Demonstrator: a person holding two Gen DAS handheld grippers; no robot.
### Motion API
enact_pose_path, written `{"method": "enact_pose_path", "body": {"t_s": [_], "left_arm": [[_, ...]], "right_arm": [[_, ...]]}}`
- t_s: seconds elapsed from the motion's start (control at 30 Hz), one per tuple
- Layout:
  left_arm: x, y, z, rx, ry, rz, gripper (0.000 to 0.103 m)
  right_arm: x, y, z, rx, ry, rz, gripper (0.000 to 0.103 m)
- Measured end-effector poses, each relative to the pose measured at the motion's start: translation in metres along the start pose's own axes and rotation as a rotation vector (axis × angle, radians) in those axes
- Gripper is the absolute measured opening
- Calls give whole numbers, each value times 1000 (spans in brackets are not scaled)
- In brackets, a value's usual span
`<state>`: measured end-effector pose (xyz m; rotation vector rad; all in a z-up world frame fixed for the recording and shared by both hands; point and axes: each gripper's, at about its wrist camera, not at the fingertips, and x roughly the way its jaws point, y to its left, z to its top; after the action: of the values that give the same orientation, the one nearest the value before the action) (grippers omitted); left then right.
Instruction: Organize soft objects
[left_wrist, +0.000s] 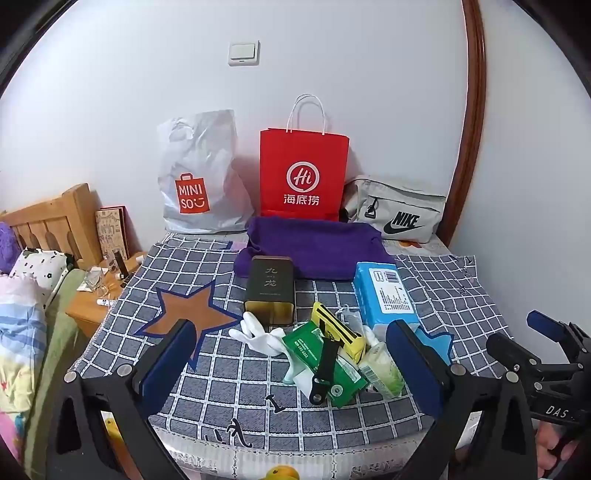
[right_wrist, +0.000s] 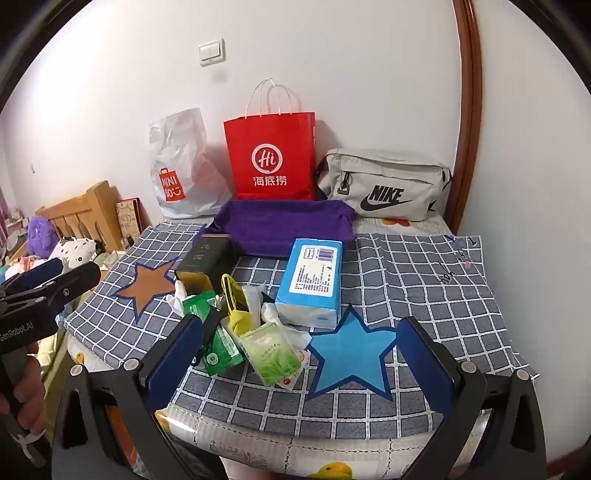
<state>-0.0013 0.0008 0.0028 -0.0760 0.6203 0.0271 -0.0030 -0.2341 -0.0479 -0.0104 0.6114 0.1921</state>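
Both grippers hover spread wide and empty at the near table edge, the left gripper (left_wrist: 291, 354) facing the jumbled pile and the right gripper (right_wrist: 299, 350) over the blue star (right_wrist: 351, 354). Just beyond lie white gloves (left_wrist: 258, 334), green tissue packs (left_wrist: 325, 369), a yellow pouch (left_wrist: 338, 328) and a dark tin (left_wrist: 271, 286), touching one another, with the blue tissue pack (right_wrist: 314, 277) beside them. Farther back sit the purple towel (right_wrist: 284, 225), then the red bag (right_wrist: 271, 158), the white plastic bag (right_wrist: 177, 166) and the grey pouch (right_wrist: 384, 184). Sorting looks unstarted; everything soft is still loose.

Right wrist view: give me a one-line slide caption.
Open right gripper hovers over a clutter pile beside the blue tissue pack, purple towel behind.
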Motion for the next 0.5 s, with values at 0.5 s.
{"method": "enact_pose_path", "body": {"t_s": [0.5], "left_arm": [[-2, -1, -1, 0, -2, -2, 103]], "right_arm": [[-1, 0, 1, 0, -2, 5, 103]]}}
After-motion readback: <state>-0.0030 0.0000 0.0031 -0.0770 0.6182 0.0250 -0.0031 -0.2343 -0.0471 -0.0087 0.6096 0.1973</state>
